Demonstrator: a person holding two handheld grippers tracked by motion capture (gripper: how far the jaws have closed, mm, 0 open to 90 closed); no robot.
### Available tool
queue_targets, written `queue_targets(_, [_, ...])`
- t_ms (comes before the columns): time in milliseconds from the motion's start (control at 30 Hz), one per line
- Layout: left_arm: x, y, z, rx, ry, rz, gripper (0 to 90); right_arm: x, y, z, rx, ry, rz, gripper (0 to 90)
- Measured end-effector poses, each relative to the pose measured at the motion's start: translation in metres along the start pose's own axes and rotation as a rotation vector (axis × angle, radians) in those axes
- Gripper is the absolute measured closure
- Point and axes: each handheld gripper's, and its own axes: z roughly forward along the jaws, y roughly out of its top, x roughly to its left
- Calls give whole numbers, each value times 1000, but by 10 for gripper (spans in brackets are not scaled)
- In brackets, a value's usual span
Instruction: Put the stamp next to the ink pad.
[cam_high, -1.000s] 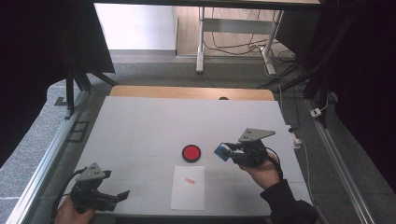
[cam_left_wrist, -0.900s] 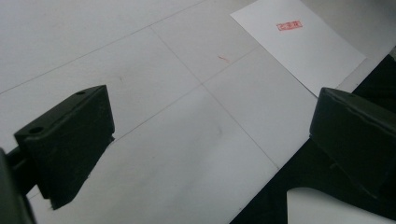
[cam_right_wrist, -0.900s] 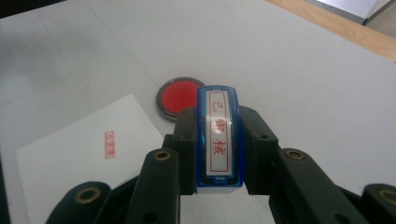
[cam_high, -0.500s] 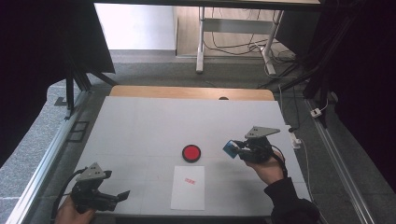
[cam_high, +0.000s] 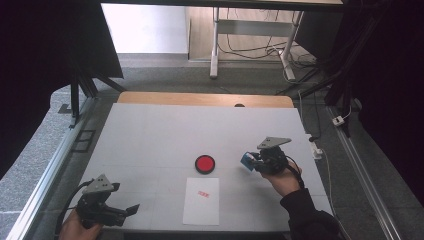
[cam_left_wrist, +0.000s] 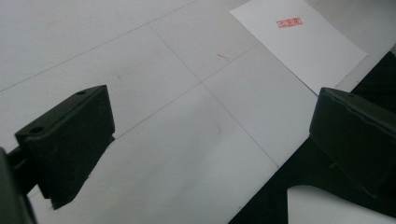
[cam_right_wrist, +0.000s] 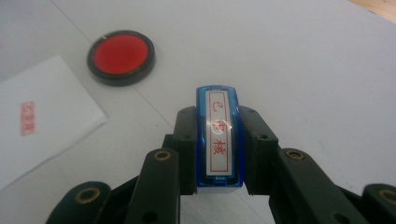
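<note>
The blue stamp (cam_right_wrist: 219, 135), clamped between the jaws of my right hand-held gripper (cam_high: 258, 162), hangs just above the counter (cam_high: 150, 135), right of the red ink pad (cam_high: 205, 163) and well clear of the stamped paper sheet (cam_high: 201, 201). To set it down well, I should lower it level and release only on contact. My left hand-held gripper (cam_high: 125, 212) rests with its jaws apart, holding nothing.
</note>
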Motion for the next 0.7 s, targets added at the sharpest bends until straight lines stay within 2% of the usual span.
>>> queue_targets(433, [0, 0, 0, 3, -1, -1, 5, -5, -7, 14, 74, -26, -12, 706])
queue_targets(700, [0, 0, 1, 4, -1, 1, 6, -5, -9, 18, 97, -28, -16, 704])
